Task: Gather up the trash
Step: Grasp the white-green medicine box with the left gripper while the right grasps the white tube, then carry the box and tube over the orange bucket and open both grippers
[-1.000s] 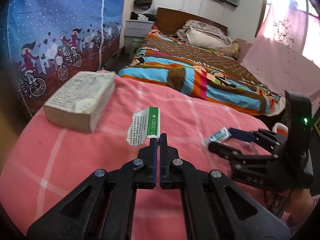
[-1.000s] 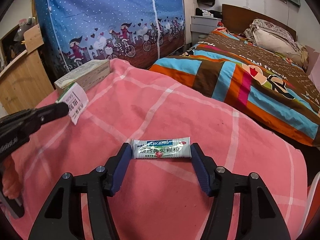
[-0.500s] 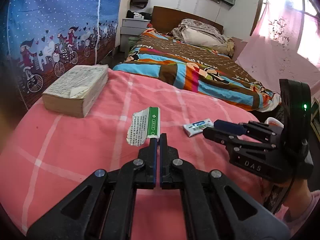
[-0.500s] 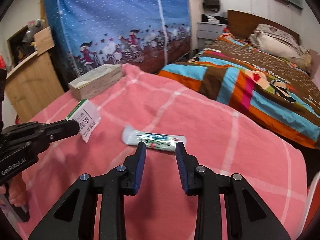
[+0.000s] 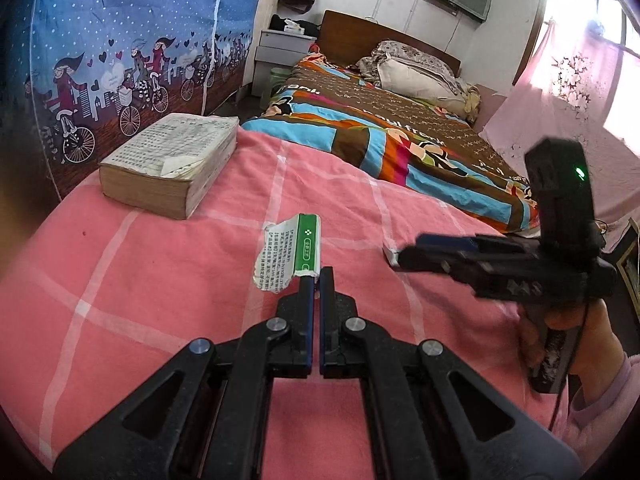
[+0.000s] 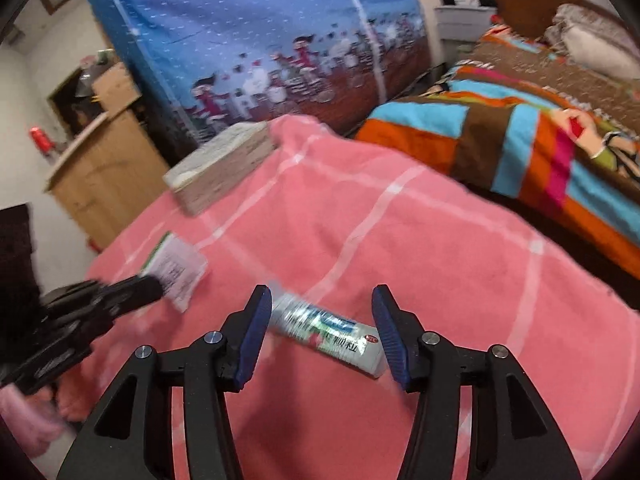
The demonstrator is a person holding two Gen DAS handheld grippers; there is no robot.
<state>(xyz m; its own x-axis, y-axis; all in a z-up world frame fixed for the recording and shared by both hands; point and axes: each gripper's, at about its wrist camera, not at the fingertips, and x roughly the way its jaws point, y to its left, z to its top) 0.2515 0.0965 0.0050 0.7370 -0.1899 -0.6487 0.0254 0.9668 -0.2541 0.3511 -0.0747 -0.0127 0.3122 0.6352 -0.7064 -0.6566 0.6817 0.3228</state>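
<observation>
My left gripper (image 5: 315, 272) is shut on a torn green-and-white packet (image 5: 290, 256) and holds it just above the pink checked blanket (image 5: 160, 280). In the right wrist view the same packet (image 6: 176, 270) hangs from the left gripper's tip (image 6: 154, 282) at the left. My right gripper (image 6: 320, 308) is open, its blue pads either side of a white sachet (image 6: 332, 334) that lies slanted on the blanket (image 6: 440, 248). In the left wrist view the right gripper (image 5: 404, 258) covers most of that sachet (image 5: 389, 249).
A thick worn book (image 5: 172, 164) lies at the blanket's far left corner. A bed with a striped quilt (image 5: 400, 136) stands beyond. A blue printed curtain (image 5: 120, 40) hangs on the left. A wooden cabinet (image 6: 104, 168) stands past the left edge.
My right gripper narrowed around the sachet, then opened wide again; the sachet now lies slanted between its pads. Both grippers have swung left. The left gripper keeps hold of the packet.
</observation>
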